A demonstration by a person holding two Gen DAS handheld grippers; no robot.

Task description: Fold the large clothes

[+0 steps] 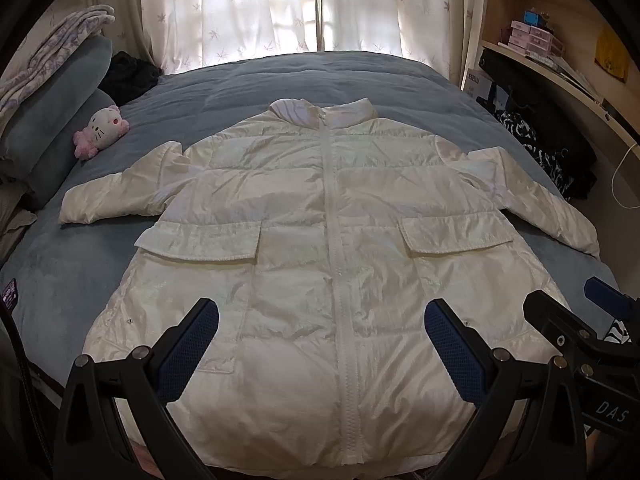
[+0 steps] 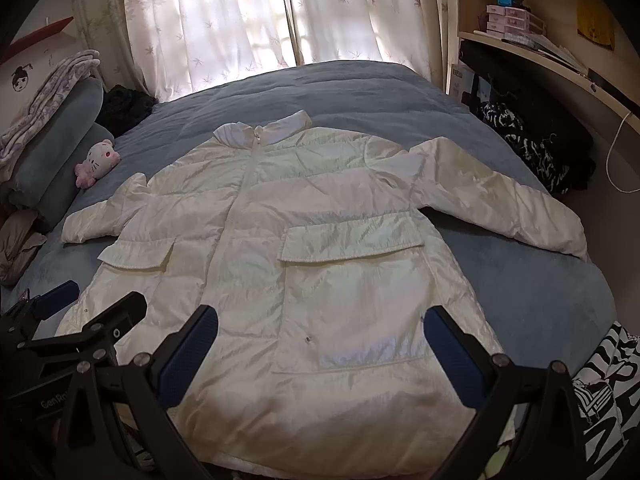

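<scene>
- White padded jacket [image 1: 320,216] spread flat, front up, on the blue bed [image 1: 360,80], zipped to the collar, collar toward the curtains [image 1: 256,8], hem at the near edge.
- Both sleeves laid out sideways; two flap pockets [image 1: 456,232] on the front, one either side of the zip.
- Left gripper [image 1: 322,318] hovering above the lower front of the jacket, fingers [image 1: 200,332] spread wide with nothing between them; zip running up almost midway between the two blue pads.
- Right gripper [image 2: 322,326] likewise above the hem region, fingers [image 2: 444,340] spread wide and empty; positioned over the jacket's panel on that side, below the pocket flap, the zip lying off toward the left finger.
- No clear contact between either pair of fingers and the fabric; could not tell for sure at the near hem, hidden behind the gripper bodies.
- Right gripper visible at the right edge of the left wrist view, just beside the jacket's side seam.
- Pink-and-white plush toy [image 1: 102,130] resting by the stacked pillows [image 1: 52,112], well apart from the jacket's sleeve.
- Shelves [image 1: 560,48] along the right wall.
</scene>
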